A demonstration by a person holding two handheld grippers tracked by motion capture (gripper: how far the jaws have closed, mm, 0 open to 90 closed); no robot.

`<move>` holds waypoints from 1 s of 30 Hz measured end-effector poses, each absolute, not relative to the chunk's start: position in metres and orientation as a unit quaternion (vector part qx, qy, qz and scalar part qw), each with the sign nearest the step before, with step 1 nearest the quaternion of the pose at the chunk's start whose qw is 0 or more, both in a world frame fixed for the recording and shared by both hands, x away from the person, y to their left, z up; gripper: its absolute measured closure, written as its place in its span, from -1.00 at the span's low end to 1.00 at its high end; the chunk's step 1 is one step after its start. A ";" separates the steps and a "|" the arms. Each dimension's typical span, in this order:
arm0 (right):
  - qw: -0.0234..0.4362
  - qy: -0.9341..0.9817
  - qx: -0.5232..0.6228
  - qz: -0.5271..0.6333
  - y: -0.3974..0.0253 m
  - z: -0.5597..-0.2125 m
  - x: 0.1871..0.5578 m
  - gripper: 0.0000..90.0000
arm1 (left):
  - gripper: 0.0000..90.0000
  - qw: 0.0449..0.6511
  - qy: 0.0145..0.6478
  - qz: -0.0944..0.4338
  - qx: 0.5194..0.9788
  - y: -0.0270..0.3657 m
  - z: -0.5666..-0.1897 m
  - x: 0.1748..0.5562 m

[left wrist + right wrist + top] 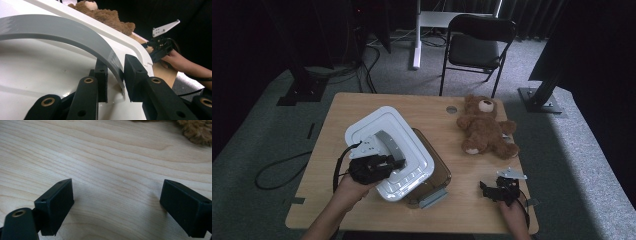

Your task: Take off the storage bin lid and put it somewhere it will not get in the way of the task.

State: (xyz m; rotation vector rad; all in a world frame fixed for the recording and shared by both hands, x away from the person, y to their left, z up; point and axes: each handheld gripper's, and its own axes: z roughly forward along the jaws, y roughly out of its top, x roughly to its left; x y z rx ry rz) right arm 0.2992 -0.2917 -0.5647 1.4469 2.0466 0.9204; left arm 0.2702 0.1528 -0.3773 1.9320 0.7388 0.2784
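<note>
A white box lid [377,127] with a grey arched handle [388,142] hangs tilted over a brown see-through container [441,174] at the table's middle. My left gripper [396,163] is shut on the handle's near end; in the left gripper view the jaws [115,72] pinch the grey handle [62,32] above the white lid [37,75]. A brown teddy bear [486,129] lies on its back at the right rear of the table. My right gripper [492,190] rests low near the front right edge, open [117,195] over bare wood, a little short of the bear's foot [197,131].
The wooden table [362,205] has a grey latch [433,198] of the container jutting toward the front edge. A round hole [451,109] sits near the back edge. A black folding chair [479,42] and stand bases are on the carpet behind.
</note>
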 end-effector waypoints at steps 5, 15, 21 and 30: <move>0.233 0.745 0.528 0.335 -0.291 -0.565 0.299 -0.76 | 0.65 0.502 0.315 0.122 0.797 0.165 -0.378 0.266; 0.233 0.745 0.528 0.335 -0.291 -0.565 0.299 -0.76 | 0.65 0.500 0.338 0.144 0.784 0.201 -0.377 0.255; 0.233 0.745 0.528 0.335 -0.291 -0.565 0.299 -0.76 | 0.65 0.495 0.349 0.147 0.782 0.219 -0.383 0.249; 0.233 0.744 0.529 0.335 -0.291 -0.565 0.299 -0.76 | 0.65 0.495 0.368 0.155 0.772 0.245 -0.395 0.242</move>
